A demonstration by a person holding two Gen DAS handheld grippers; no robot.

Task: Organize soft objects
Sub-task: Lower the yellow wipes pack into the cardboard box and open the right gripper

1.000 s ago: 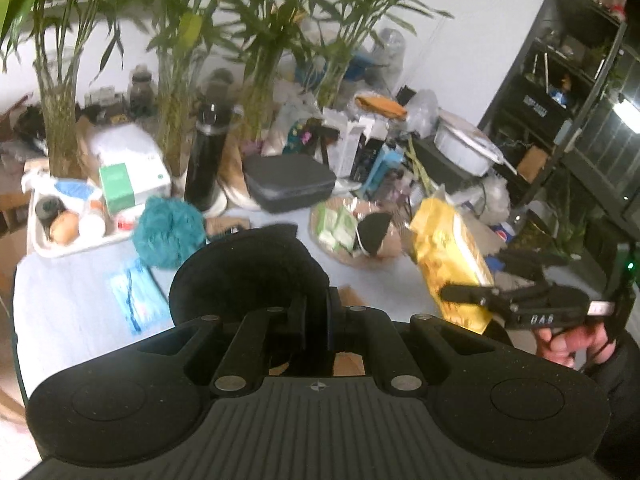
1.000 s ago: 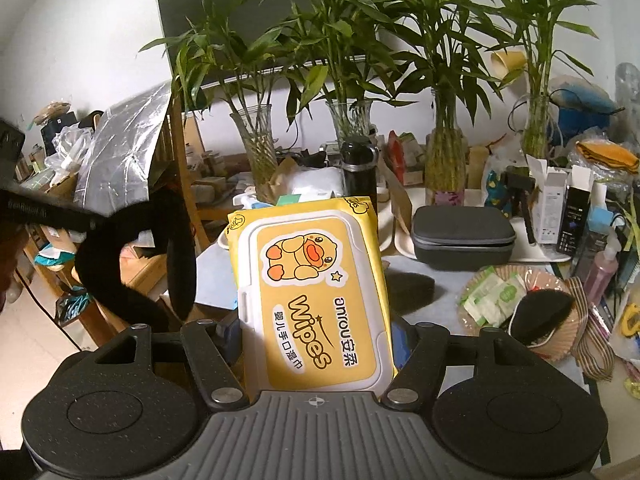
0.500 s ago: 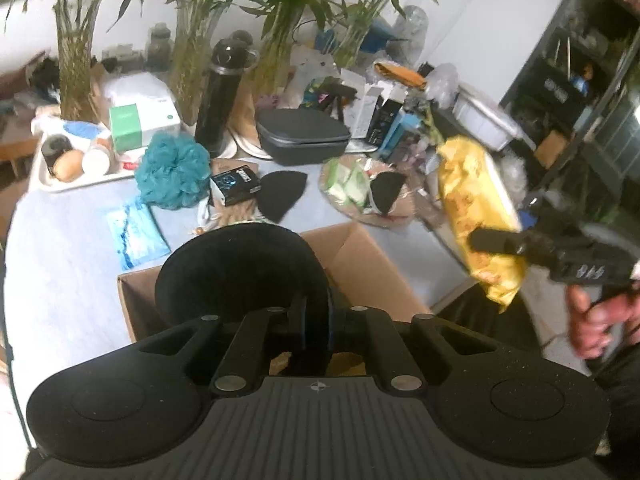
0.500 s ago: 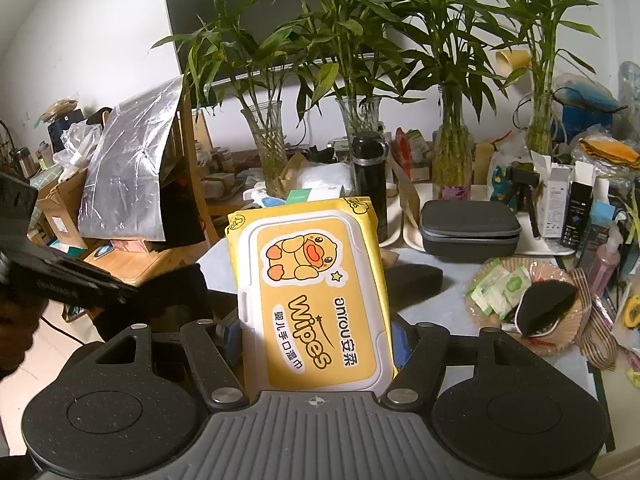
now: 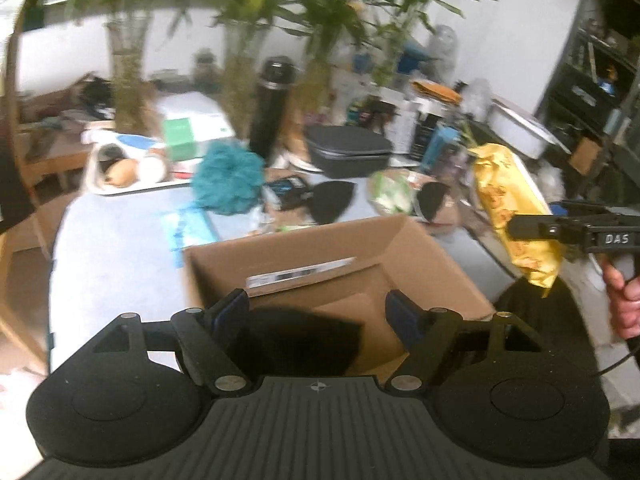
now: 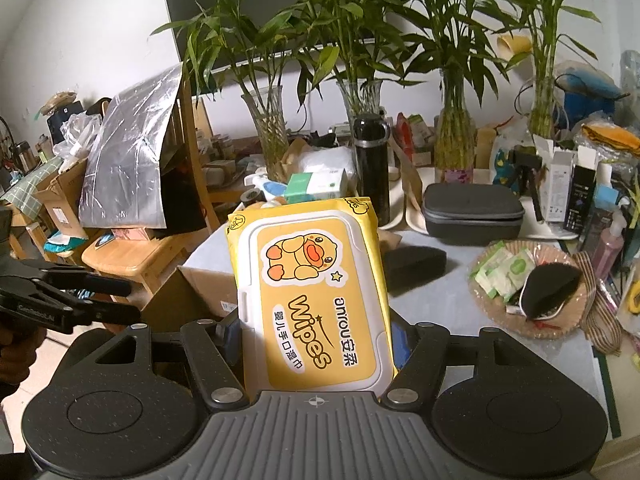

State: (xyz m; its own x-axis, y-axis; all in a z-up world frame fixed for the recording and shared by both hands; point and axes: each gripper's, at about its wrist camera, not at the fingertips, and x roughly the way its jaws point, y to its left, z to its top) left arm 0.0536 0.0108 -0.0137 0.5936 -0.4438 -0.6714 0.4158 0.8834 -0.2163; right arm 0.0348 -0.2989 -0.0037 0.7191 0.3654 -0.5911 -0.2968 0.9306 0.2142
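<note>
Right now the left gripper (image 5: 318, 314) hangs over the open cardboard box (image 5: 400, 248), its jaws just sprung apart and clear of everything; a black soft pad (image 5: 296, 340) lies inside the box directly below and between the fingers, touching neither. That one looks delivered.

The right gripper (image 6: 316, 334) is clenched on the yellow wipes pack (image 6: 310, 300), pads pressing its two long sides. The pack stands up out of the jaws with its long axis running away from the hand, lid face toward the camera. From the left view the pack (image 5: 516, 216) hangs just beyond the box's right wall, so I'd judge the coming move is a short carry to the left and down; the right hand is plainly the nearer one, since it already has the pack.

Counting what's soft and still out on the table (image 5: 116, 256): one teal bath pouf (image 5: 228, 184), one black wedge sponge (image 5: 332, 200) just behind the box, one more black sponge (image 6: 550, 288) in the shallow basket (image 6: 568, 324). One box, one wipes pack, two grippers
</note>
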